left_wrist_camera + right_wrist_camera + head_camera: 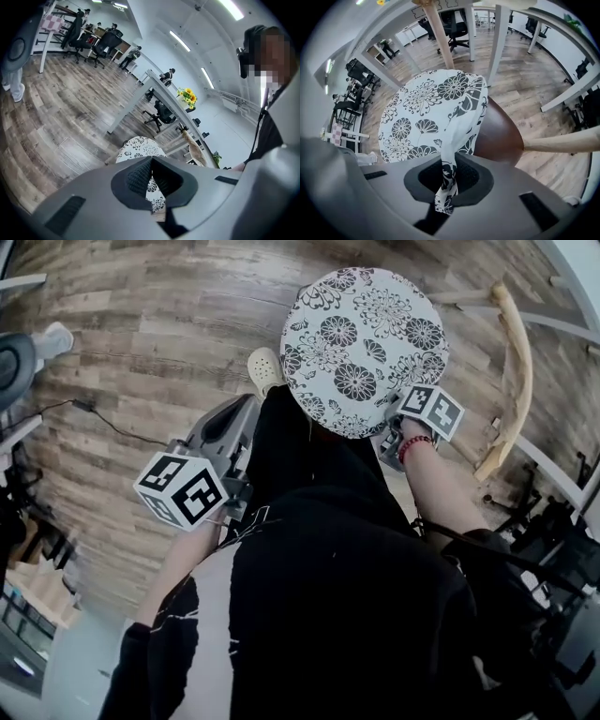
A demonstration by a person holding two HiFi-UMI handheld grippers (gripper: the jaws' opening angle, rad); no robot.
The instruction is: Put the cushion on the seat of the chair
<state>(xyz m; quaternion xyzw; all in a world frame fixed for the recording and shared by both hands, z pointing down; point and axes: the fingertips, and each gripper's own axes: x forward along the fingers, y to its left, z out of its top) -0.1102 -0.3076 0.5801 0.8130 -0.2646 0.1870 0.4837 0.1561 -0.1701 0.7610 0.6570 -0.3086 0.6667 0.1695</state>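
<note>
One chair takes the most room: its brown seat (504,133) shows right of centre in the right gripper view, and its pale curved back rail (514,371) runs down the upper right of the head view. Next in size, the round floral cushion (426,110) lies over most of that seat. It looks shifted toward the left of the frame, so a brown crescent is bare on the right. Its near edge is drawn up into a fold.

The right gripper (449,173) is clamped on that fold, a thin strip of cloth pinched between its pads. The left gripper (151,161) has its jaws together with nothing in them. In the head view it sits at centre left, well apart from the cushion.

Let go now, the cushion would probably settle off-centre and could slide off the seat's edge to the floor. A sideways tug on so little cloth might also pull it out of the pinch.
</note>
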